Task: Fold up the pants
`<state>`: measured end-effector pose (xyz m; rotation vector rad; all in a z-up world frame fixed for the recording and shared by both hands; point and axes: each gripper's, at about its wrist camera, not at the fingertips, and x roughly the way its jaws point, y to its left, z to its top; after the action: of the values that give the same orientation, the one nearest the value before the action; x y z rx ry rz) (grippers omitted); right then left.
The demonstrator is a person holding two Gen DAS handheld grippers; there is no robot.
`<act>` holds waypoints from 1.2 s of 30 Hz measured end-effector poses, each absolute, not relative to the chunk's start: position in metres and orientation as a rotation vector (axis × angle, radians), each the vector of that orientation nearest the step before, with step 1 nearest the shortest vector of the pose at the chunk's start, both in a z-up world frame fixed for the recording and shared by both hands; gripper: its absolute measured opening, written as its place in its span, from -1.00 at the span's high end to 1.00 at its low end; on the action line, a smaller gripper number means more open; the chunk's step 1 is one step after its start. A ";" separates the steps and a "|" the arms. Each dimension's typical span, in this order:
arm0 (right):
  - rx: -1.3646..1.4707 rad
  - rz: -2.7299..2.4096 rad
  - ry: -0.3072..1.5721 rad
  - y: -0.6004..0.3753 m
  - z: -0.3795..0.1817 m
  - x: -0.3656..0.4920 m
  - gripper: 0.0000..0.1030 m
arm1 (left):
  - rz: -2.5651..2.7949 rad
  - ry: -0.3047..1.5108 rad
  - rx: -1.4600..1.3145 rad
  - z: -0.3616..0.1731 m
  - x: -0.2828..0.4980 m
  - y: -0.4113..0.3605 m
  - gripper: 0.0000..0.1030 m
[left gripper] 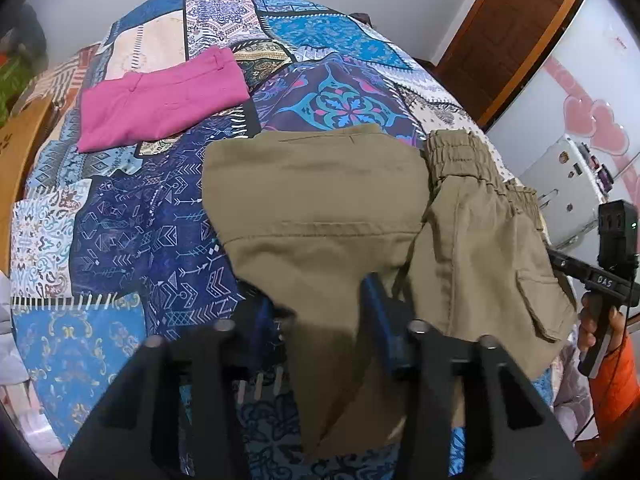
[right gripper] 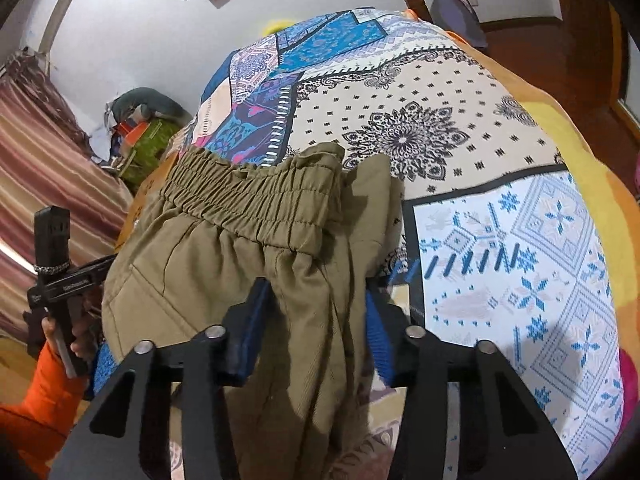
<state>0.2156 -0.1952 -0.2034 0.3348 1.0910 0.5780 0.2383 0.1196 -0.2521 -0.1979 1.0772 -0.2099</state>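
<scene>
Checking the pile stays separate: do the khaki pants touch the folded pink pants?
Apart. The left wrist view shows patterned bedspread between the khaki pants and pink pants.

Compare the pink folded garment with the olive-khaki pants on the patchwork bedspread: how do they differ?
The pink folded garment lies flat and free further back; the olive-khaki pants sit nearer, bunched, and pass between the jaws of both the left gripper and the right gripper. The pink one is a neat rectangle, while the khaki pants show a gathered elastic waistband. Both rest on the patchwork bedspread.
</scene>
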 end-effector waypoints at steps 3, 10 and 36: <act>0.338 0.591 1.111 -0.197 -0.204 0.210 0.25 | -0.210 1.079 -0.211 -0.251 0.237 0.122 0.42; 0.290 0.588 1.092 -0.188 -0.201 0.215 0.43 | -0.204 1.058 -0.187 -0.246 0.239 0.115 0.80; 0.037 0.649 0.821 -0.139 -0.106 0.237 0.81 | -0.149 0.817 0.033 -0.141 0.223 0.092 0.95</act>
<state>0.2370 -0.1389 -0.1061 0.0372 0.8214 0.6486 0.2230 0.0920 -0.1405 0.0328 0.8174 -0.1494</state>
